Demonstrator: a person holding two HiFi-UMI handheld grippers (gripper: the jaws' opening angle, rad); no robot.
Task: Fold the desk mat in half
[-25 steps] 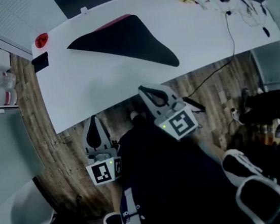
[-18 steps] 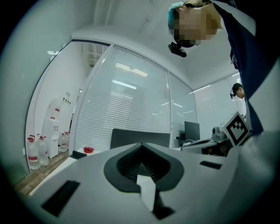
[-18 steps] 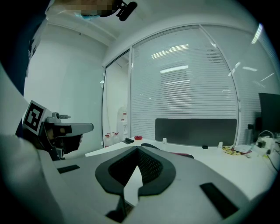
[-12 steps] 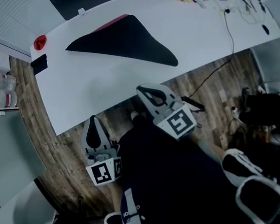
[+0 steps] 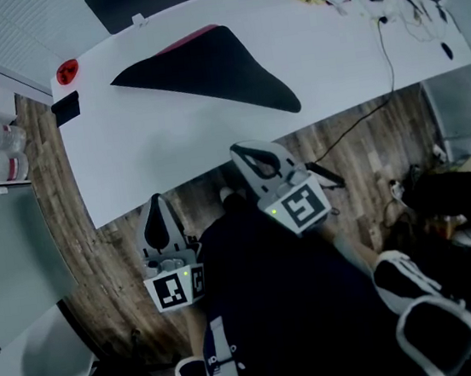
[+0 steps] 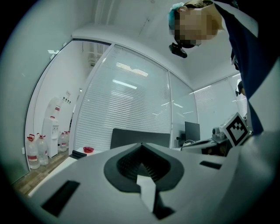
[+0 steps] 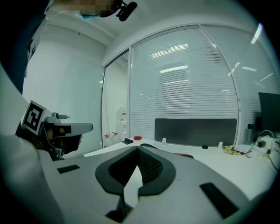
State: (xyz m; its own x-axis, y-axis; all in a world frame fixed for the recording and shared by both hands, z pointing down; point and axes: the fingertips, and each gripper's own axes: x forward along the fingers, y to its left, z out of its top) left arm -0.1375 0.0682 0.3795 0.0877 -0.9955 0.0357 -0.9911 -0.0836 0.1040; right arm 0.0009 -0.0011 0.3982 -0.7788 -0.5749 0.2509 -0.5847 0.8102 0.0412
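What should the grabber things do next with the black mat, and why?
Probably bring the right hand-held gripper forward toward the near pointed corner of the desk mat, opening its jaws on the way. It and the left hand-held gripper are both shut with nothing between their jaws. Both are held off the white desk, apart from the mat, so neither can lift it from there.

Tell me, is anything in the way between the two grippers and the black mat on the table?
Nothing visible. Only bare white table lies between the red-edged black desk mat and the left gripper and right gripper, both held off its near edge.
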